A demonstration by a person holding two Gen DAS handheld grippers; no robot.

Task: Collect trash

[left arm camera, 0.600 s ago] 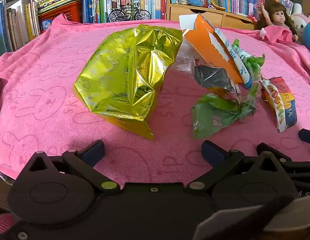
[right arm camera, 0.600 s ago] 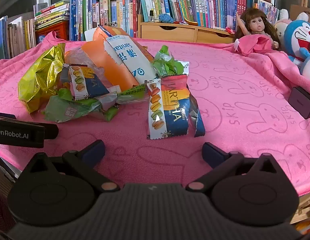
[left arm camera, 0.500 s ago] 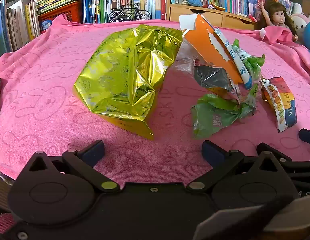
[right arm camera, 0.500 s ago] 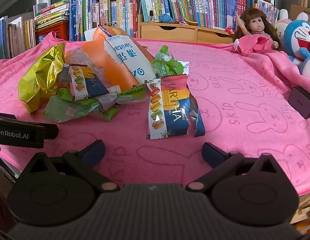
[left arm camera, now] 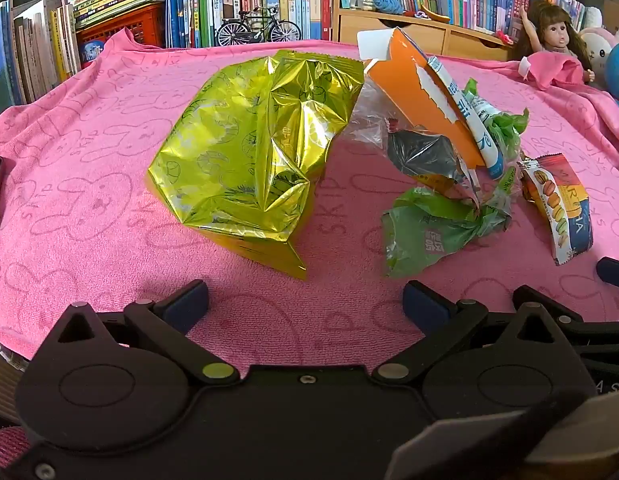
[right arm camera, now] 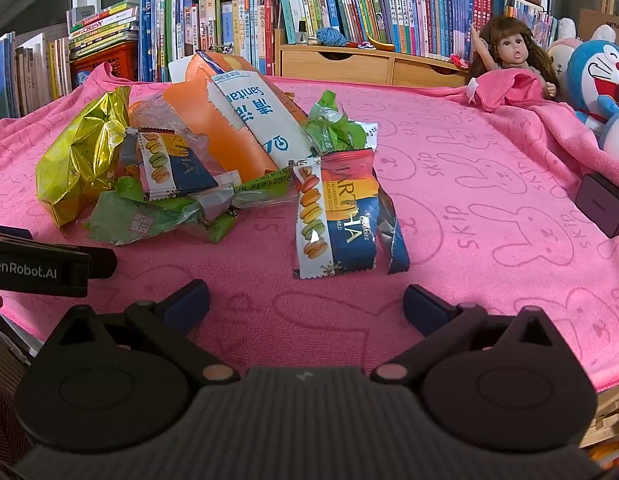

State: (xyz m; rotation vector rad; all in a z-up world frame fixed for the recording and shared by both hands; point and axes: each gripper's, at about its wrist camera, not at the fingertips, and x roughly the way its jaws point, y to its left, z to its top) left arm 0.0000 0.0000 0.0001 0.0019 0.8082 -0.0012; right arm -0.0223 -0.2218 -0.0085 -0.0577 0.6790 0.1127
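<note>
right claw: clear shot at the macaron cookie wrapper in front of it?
Probably yes. The right claw is open and empty, and the macaron cookie wrapper lies flat on the pink towel straight ahead. It is the nearest piece, with only bare towel between. Being flat, it may be awkward to pinch.

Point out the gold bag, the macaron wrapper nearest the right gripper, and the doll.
gold bag (left arm camera: 249,152), left wrist view, middle of its crinkled face.
macaron wrapper (right arm camera: 335,216), right wrist view, centre of its printed front.
doll (right arm camera: 513,50), right wrist view, its head.
</note>
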